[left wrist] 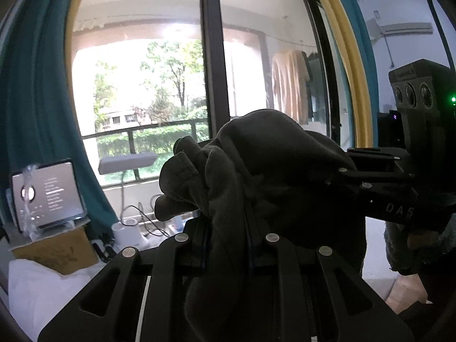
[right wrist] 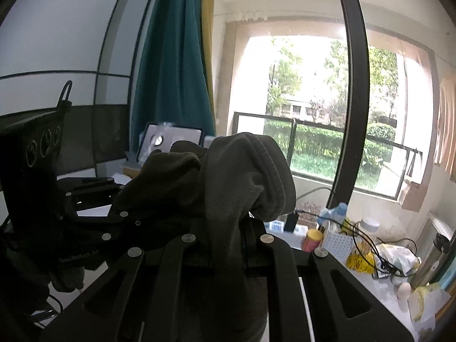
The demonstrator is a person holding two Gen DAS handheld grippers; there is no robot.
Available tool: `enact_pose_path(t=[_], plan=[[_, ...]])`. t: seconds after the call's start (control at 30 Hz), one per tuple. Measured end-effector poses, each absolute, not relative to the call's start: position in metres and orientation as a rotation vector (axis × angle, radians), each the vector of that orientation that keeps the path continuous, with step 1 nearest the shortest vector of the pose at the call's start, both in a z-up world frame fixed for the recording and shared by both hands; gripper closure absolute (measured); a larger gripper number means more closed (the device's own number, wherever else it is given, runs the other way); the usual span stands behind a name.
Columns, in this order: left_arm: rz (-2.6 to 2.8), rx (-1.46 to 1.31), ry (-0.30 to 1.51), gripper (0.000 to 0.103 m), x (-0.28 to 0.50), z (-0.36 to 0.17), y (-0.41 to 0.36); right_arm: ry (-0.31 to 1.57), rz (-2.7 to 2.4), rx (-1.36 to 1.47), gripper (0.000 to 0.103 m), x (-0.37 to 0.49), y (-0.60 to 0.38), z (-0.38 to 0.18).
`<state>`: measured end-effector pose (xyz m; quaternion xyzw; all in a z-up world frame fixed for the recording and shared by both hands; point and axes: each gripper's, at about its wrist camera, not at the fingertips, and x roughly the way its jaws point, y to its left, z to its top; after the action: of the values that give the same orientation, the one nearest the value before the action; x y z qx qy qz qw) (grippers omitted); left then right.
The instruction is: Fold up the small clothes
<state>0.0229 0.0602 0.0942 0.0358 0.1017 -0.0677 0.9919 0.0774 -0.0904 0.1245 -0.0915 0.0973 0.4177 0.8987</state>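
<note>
1. Cloth (left wrist: 256,154), one dark grey garment of soft fleecy fabric with a stitched hem, is bunching up in the air in front of the window (left wrist: 148,85), and both tongs are gripping it.
2. Left gripper (left wrist: 228,222) is pinching a fold of the cloth, its black fingers closed tight on the fabric, which is spilling over them in rounded lumps.
3. Right gripper (right wrist: 228,228) is likewise clamping the cloth between nearly touching fingers; in the left view it (left wrist: 379,171) is reaching in from the right, just beside the other one.
4. Basket (right wrist: 337,245), white and perforated, is sitting on the white counter (right wrist: 370,293); what it is holding is too small to tell.
5. Jar (right wrist: 312,239), red with a yellow lid, is standing just beside the basket; its contents are not showing.
6. Box (left wrist: 57,250), brown cardboard, is carrying one tablet (left wrist: 47,193) with a lit screen, propped upright.
7. Curtain (right wrist: 173,65), teal with a yellow edge, is hanging in long folds beside the window.
8. Shirt (left wrist: 289,82), pale beige, is hanging on the balcony outside.
9. Egg (right wrist: 404,290), one, smooth and pale, is lying on the counter near a steel flask (right wrist: 433,259).
</note>
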Motion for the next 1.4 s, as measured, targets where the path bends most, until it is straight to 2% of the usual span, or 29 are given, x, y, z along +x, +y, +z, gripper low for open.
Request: enact_pose_path(t=[0.87, 1.4], plan=[[0.158, 0.093, 0.162, 0.082, -0.084, 0.112, 0.168, 0.089, 1.172, -0.25, 0.091, 0.002, 0.021, 0.138], [0.141, 0.046, 0.208, 0.083, -0.077, 0.09, 0.196, 0.146, 1.185, -0.292, 0.091, -0.004, 0.04, 0.113]])
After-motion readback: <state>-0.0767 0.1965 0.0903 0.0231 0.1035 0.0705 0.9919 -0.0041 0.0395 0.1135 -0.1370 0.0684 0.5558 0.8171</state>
